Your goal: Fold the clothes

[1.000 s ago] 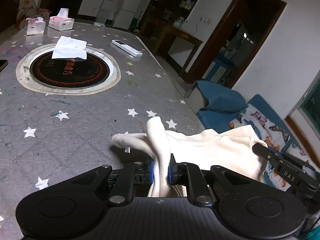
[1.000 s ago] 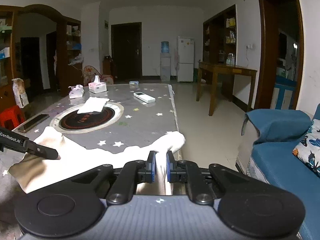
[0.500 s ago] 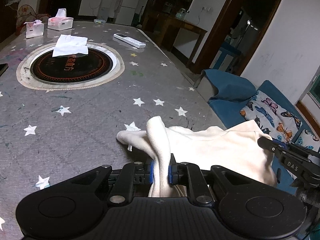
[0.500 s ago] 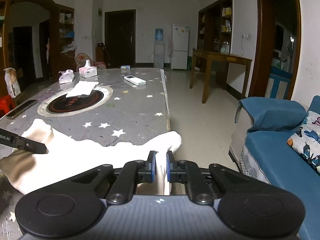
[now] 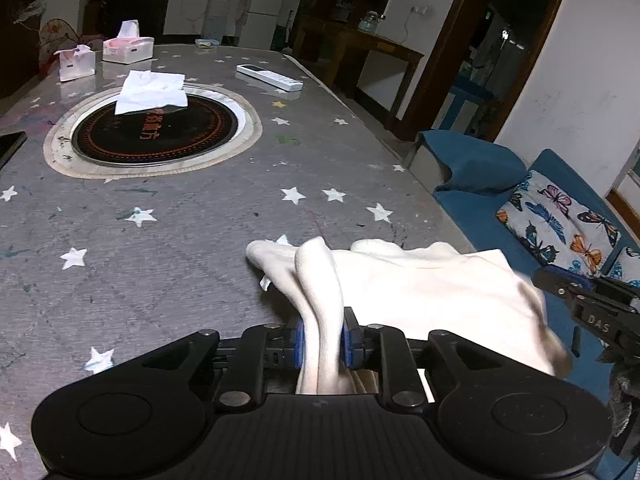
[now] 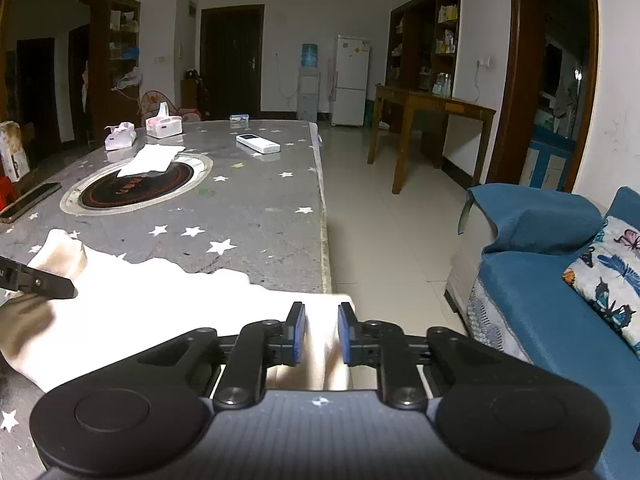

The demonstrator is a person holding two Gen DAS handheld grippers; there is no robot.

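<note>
Right gripper (image 5: 600, 312) side, seen from the left wrist: "DAS" is printed in pale letters.
Round black plate (image 5: 156, 130) set into the table: orange characters are printed across it, but cannot be read.

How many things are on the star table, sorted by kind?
Cream garment: 1
Tissue boxes: 2
Loose tissue: 1
White remote: 1
Dark phone at the left edge: 1
Small pale item at the far end, too small to name: 1
Total: 7
</note>
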